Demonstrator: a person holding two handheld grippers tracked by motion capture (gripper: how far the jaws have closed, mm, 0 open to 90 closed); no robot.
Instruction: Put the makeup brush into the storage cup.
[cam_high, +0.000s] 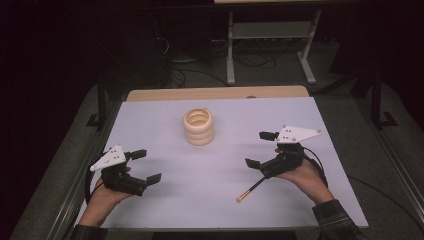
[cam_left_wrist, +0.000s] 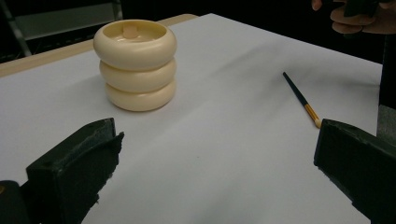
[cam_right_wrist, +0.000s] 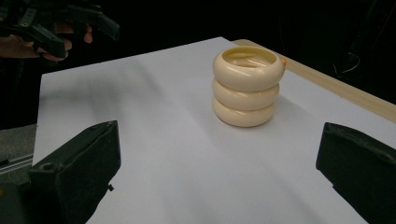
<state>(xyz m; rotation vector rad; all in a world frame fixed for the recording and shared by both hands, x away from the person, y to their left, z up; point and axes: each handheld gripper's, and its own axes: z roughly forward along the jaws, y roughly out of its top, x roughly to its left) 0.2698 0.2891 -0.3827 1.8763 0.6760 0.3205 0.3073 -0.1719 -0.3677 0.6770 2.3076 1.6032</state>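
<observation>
A cream holder (cam_high: 198, 126) made of three stacked rings stands upright at the back middle of the white table (cam_high: 190, 200). It also appears in the left gripper view (cam_left_wrist: 135, 63) and the right gripper view (cam_right_wrist: 247, 86). A thin black brush (cam_high: 251, 190) with a gold ferrule lies flat on the table, just in front of my right hand. In the left gripper view the brush (cam_left_wrist: 301, 99) lies to the right. My left gripper (cam_high: 146, 165) hovers open near the front left, holding nothing. My right gripper (cam_high: 260, 149) is open too, right of the holder and above the brush's handle end.
A wooden strip (cam_high: 215, 93) runs along the table's far edge. Behind it a metal frame (cam_high: 270, 45) and cables stand on the dark floor. Metal rails (cam_high: 75, 185) border the table's sides. The other hand's gripper (cam_right_wrist: 46, 28) is at the right gripper view's top left.
</observation>
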